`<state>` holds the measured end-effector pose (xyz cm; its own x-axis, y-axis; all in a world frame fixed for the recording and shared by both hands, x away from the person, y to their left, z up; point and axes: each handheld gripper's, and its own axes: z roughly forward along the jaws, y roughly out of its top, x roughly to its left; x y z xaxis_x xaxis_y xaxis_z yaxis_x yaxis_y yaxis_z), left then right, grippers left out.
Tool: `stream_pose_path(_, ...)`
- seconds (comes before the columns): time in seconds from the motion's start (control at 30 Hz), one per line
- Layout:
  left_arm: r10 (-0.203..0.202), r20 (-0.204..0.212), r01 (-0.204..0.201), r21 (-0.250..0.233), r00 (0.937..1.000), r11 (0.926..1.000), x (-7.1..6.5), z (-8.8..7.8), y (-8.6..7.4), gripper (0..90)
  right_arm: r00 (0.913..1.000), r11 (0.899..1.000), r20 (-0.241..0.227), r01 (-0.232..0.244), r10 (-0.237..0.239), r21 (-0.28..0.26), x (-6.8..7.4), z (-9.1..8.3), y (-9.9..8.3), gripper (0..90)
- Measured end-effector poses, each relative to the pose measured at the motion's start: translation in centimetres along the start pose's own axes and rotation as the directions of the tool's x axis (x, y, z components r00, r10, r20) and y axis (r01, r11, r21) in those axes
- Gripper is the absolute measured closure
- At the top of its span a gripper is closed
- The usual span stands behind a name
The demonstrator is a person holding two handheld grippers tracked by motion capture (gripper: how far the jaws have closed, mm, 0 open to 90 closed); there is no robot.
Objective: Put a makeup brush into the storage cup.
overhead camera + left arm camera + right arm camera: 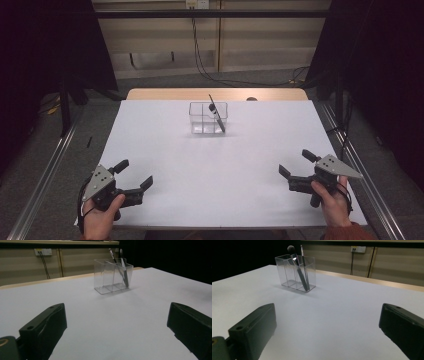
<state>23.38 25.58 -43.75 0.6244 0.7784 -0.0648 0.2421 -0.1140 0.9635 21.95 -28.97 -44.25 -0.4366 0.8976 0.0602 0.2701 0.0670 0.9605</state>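
A clear plastic organiser [202, 120] [107, 277] [287, 275] with three compartments stands on the white table [210, 165], toward the far middle. Two thin makeup brushes [216, 116] [124, 272] [300, 273] lean in its right-hand compartment, as the high view shows it. My left gripper [134, 175] [115, 327] rests near the front left corner, open, nothing between its jaws. Near the front right edge my right gripper [296, 163] [327, 327] is open too and holds nothing. Both point toward the organiser from well short of it.
The table's wooden far edge [215, 94] shows behind the white sheet. Metal rails [45, 175] run along the floor on both sides. Cables [200, 55] hang from a wall socket at the back. Black curtains flank the space.
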Motion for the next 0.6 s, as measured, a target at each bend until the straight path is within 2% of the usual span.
stream_pose_path(0.17, 0.004, 0.0, -0.004, 0.012, 1.0, 0.9999, -0.1, 0.1, -0.1, 2.5, 1.0, 1.0, -0.006, 0.005, -0.005, 0.017, 0.3, -0.3, -0.6, 0.7)
stream_pose_path(0.23, 0.002, 0.002, -0.002, 0.011, 1.0, 0.9999, -0.1, 0.1, -0.1, 2.5, 0.9994, 0.999, -0.015, 0.031, -0.031, 0.025, 0.4, -0.5, -0.9, 0.0)
stream_pose_path(0.43, -0.001, 0.005, 0.001, 0.005, 1.0, 1.0, 0.0, 0.1, 0.0, 2.5, 0.9997, 1.0, -0.021, 0.015, -0.014, 0.023, 0.4, -0.8, -1.1, 0.1)
stream_pose_path(0.6, -0.008, 0.002, 0.008, 0.0, 1.0, 1.0, 0.1, 0.1, 0.1, 2.5, 0.9995, 0.999, -0.023, 0.021, -0.021, 0.032, 0.3, -0.6, -1.3, 0.2)
